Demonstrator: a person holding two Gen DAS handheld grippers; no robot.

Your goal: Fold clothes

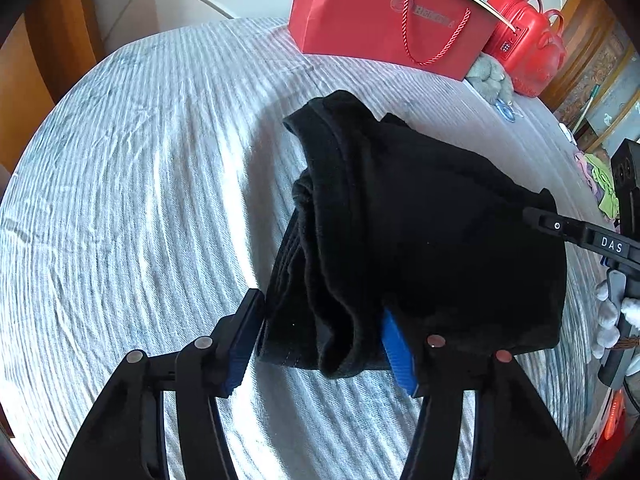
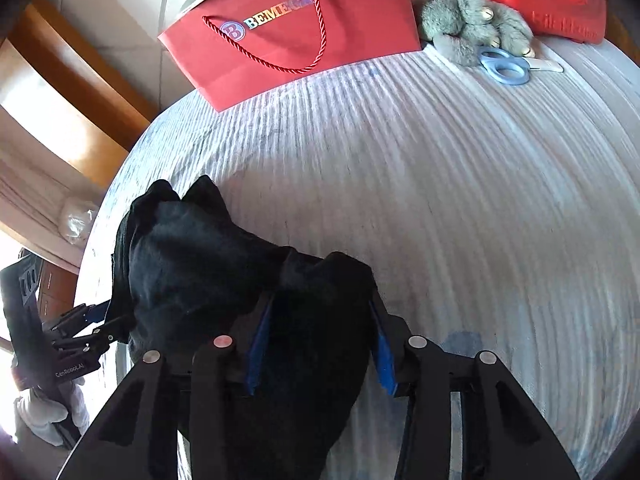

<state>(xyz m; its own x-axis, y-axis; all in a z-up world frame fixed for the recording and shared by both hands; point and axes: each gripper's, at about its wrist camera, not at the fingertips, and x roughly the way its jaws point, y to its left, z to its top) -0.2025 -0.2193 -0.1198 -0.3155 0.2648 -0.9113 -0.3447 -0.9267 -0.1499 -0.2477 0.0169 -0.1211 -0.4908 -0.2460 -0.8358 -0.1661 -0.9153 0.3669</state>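
Carrying the black garment (image 1: 432, 232), bunched above the striped bed's (image 1: 140, 200) middle, goes best if the left gripper (image 1: 320, 344) and right gripper (image 2: 320, 344), each clamped on cloth, lower together, keeping edges level.

The garment (image 1: 432, 232) is plain black, with no print. Under it the tablecloth (image 1: 140, 200) is pale grey-blue with fine white stripes. The paper bag (image 2: 288, 52) is red, with a red rope handle and rainbow-coloured lettering. Beside it sit a grey furry toy (image 2: 468, 20), light blue scissors (image 2: 504, 66) and a bright red case (image 1: 524, 44). Both grippers, left (image 1: 320, 340) and right (image 2: 320, 344), are black with blue pads.
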